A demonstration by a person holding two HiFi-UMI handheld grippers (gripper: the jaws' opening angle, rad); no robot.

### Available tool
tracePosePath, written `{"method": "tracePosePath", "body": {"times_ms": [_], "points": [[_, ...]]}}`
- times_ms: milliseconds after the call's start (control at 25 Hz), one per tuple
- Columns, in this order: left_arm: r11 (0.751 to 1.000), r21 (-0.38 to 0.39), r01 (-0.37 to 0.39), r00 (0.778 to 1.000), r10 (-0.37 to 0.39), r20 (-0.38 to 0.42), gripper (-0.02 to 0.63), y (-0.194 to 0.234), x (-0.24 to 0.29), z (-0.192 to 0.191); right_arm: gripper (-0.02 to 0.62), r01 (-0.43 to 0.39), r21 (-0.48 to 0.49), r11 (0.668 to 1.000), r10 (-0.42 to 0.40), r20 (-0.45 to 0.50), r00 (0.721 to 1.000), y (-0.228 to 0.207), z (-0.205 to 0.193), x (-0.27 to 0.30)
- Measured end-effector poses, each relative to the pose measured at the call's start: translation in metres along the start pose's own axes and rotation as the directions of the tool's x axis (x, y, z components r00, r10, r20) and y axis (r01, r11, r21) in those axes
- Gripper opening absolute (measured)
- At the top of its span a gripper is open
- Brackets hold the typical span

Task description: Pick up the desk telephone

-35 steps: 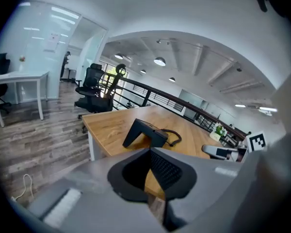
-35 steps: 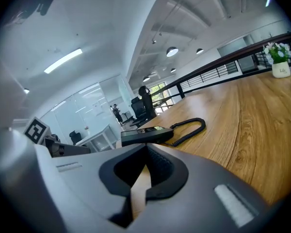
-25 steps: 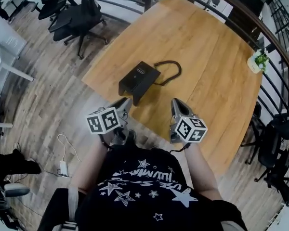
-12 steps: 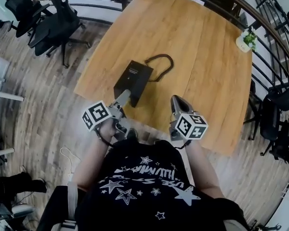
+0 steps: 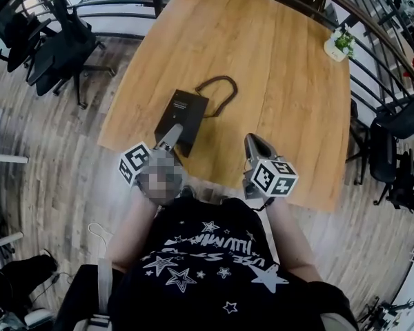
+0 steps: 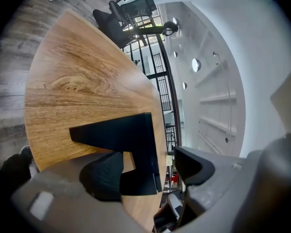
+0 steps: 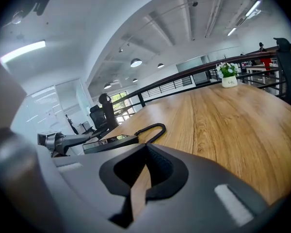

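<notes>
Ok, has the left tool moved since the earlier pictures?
Yes. Against the desk telephone, the left tool has come forward onto its near end; its jaws have just been opening, the phone's edge between them.

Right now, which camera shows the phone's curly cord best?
The head view: the coiled cord lies in a full loop beside the desk telephone. The right gripper view sees it low and foreshortened; the left gripper view shows only the phone's body.
</notes>
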State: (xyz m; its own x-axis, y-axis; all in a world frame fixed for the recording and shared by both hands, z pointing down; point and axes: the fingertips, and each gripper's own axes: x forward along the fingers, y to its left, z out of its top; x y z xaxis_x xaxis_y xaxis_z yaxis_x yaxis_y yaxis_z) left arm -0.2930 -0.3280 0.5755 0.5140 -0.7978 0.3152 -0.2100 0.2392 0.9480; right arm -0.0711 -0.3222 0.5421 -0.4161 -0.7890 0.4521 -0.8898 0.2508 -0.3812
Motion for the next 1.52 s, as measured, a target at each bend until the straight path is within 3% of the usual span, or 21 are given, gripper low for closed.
{"method": "tracePosePath", "body": {"times_ms": [480,720,840,1520], "points": [[0.999,-0.033,-0.001,1.0,0.002,0.024,0.332,0.006,0.022,0.002,0.002,0.025,0.009,1.0,-0.026,0.013,1.0,-0.021,0.008,-0.002],[0.998,-0.01,-0.07,0.995,0.07,0.068,0.292,0.014,0.022,0.007,0.002,0.019,0.008,1.0,-0.019,0.011,1.0,-0.025,0.01,0.0],[0.995,-0.005,-0.102,0.993,0.102,0.066,0.232,0.019,0.022,0.006,0.002,0.019,0.013,1.0,-0.02,0.015,1.0,-0.029,0.012,-0.001],[0.997,-0.007,-0.075,0.994,0.076,0.077,0.195,0.011,0.02,0.002,0.002,-0.018,0.009,1.0,0.017,0.039,0.999,-0.036,0.023,-0.003]]}}
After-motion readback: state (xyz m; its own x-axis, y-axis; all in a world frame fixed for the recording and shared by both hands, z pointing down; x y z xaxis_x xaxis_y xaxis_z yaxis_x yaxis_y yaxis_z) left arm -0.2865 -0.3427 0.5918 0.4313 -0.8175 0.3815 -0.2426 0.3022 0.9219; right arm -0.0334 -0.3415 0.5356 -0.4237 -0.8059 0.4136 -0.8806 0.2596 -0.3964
